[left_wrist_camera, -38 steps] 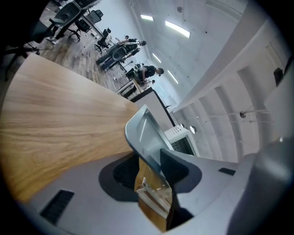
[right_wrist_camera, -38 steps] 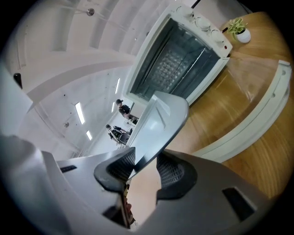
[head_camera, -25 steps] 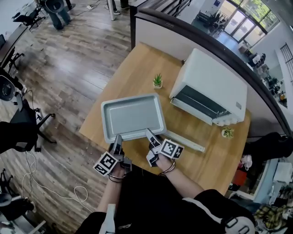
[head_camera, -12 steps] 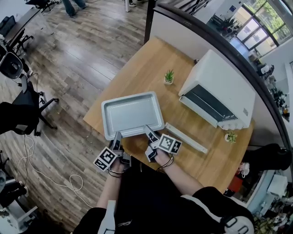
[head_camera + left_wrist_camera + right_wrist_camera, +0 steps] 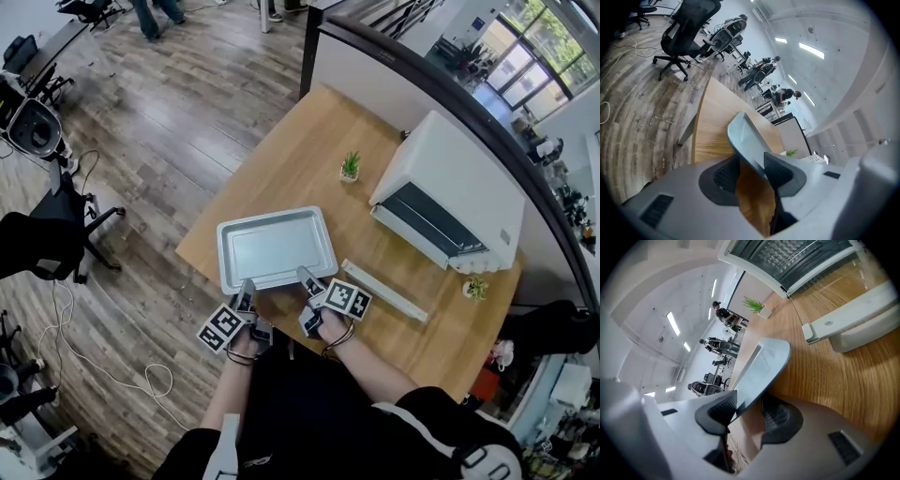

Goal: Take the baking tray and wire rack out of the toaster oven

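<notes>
Grips the baking tray's point(image 5: 275, 248) near rim, left gripper point(image 5: 246, 287) and right gripper point(image 5: 306, 278) jaws clamped on it. Holds it over the desk point(image 5: 300, 159).

Checked my feeds from the remote desk and the rig looked like this. The left gripper point(image 5: 246, 287) and right gripper point(image 5: 306, 278) were both grey plastic. The left cube point(image 5: 222, 329) sat at 7 o'clock from its jaws and the right cube point(image 5: 348, 301) at 4 o'clock, both white with black square markers. The pads point(image 5: 723, 176) were black with a fine grid texture. The person wore a black top point(image 5: 309, 408) with a white stripe point(image 5: 435, 440) down at 5 o'clock. There were also thin dark bands point(image 5: 338, 343) around the right wrist.
</notes>
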A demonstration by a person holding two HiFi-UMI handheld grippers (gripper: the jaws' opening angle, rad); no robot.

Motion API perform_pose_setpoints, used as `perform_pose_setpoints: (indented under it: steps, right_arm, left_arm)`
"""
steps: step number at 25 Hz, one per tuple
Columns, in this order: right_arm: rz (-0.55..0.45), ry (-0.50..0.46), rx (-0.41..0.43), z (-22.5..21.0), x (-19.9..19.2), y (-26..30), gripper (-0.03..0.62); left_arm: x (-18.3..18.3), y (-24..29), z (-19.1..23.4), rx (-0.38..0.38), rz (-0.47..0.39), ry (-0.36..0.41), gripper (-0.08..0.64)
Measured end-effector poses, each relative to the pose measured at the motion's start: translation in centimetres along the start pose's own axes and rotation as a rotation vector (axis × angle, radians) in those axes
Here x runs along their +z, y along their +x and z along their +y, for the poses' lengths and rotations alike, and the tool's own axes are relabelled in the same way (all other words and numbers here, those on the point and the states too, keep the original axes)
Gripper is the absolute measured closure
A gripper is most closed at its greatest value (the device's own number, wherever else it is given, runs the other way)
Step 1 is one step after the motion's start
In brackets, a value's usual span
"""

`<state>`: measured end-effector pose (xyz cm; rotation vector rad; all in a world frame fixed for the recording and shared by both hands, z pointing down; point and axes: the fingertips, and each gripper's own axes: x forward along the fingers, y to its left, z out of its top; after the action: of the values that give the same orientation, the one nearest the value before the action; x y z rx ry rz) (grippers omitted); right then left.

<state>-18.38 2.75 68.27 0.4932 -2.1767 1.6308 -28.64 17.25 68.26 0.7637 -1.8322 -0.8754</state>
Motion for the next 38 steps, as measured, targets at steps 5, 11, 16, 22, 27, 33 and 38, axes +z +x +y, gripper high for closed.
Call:
perform_pose_setpoints:
  steps: [5, 11, 16, 22, 27, 33, 38]
  right_arm:
    - [0.047, -0.071, -0.056, -1.2, -0.6, 0.8, 0.414]
    - [0.108, -0.156, -0.126, -2.0, -1.3, 1.1, 0.331]
    - [0.15, -0.15, -0.149, -2.2, -2.2, 1.1, 0.31]
    - [0.196, -0.181, -0.182, -2.7, -3.3, 0.6, 0.305]
    - [0.227, -0.254, -0.21, -2.8, -3.8, -0.1, 0.304]
    - [0.24, -0.271, -0.208, -3.1, -4.7, -1.5, 0.305]
    - [0.246, -0.269, -0.202, -3.3, -5.2, -1.8, 0.307]
  left_arm:
    - [-0.6, 0.8, 1.3, 0.069, 0.06, 0.022, 0.407]
    - [-1.9, 1.4, 2.4, 0.136, 0.151, 0.047, 0.405]
    - [-1.7, 1.6, 3.2, 0.174, 0.179, 0.043, 0.4]
    - [-2.0, 1.2, 4.1, 0.224, 0.212, 0.049, 0.392]
    - [-2.1, 0.5, 4.3, 0.248, 0.229, 0.084, 0.374]
    - [-2.4, -0.7, 5.0, 0.26, 0.246, 0.1, 0.367]
    - [-2.7, -1.4, 5.4, 0.264, 0.273, 0.109, 0.363]
